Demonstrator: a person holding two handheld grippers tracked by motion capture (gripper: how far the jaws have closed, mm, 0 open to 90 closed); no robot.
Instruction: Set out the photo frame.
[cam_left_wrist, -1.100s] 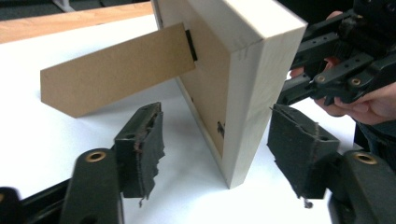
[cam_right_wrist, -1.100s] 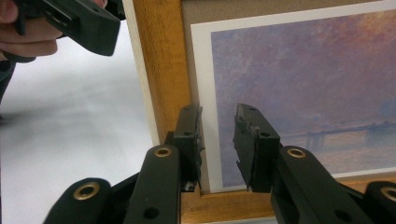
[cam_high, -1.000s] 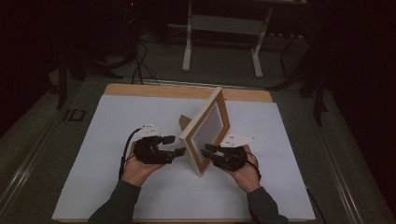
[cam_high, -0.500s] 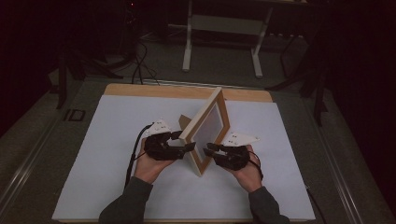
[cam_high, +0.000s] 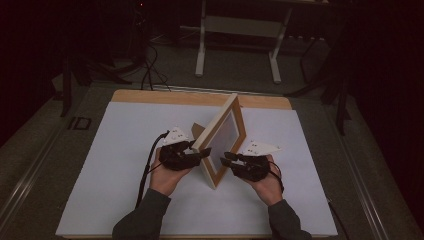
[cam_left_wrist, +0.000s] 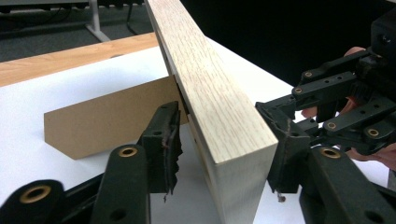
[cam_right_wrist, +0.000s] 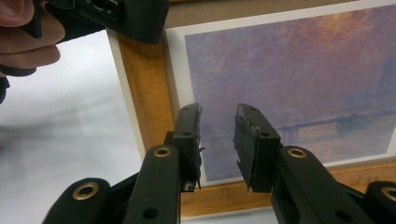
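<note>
**A:** Dark room, high view: white sheet (cam_high: 120, 165) over a wooden table (cam_high: 150, 96), metal stand legs (cam_high: 201, 50) on the floor behind. What stands on the sheet?

**B:** Wooden picture frame (cam_high: 226, 137), upright on its lower edge, tilted back on a brown cardboard prop (cam_high: 197, 132). Left gripper (cam_high: 202, 154) meets the frame's near corner from the back side. Right gripper (cam_high: 226, 159) sits just before the picture face.

**A:** Left gripper view, jaw state?

**B:** Jaws straddle the frame's (cam_left_wrist: 219, 116) pale side edge, one each side; they have just been closing. The right-hand jaw lies against the wood, a narrow gap shows at the other, so no clamp yet. Prop (cam_left_wrist: 102, 121) stands on the sheet behind. The other gripper (cam_left_wrist: 341, 100) is beyond the frame, with a hand behind it.

**A:** Right gripper view?

**B:** Right gripper (cam_right_wrist: 218, 140) jaws part-open, nothing between them, pointing at the print (cam_right_wrist: 299, 79), a hazy purple and orange scene. Whether the tips touch it, cannot tell. Brown frame border (cam_right_wrist: 144, 88) to the left; the left gripper's body (cam_right_wrist: 116, 16) at that corner.
</note>
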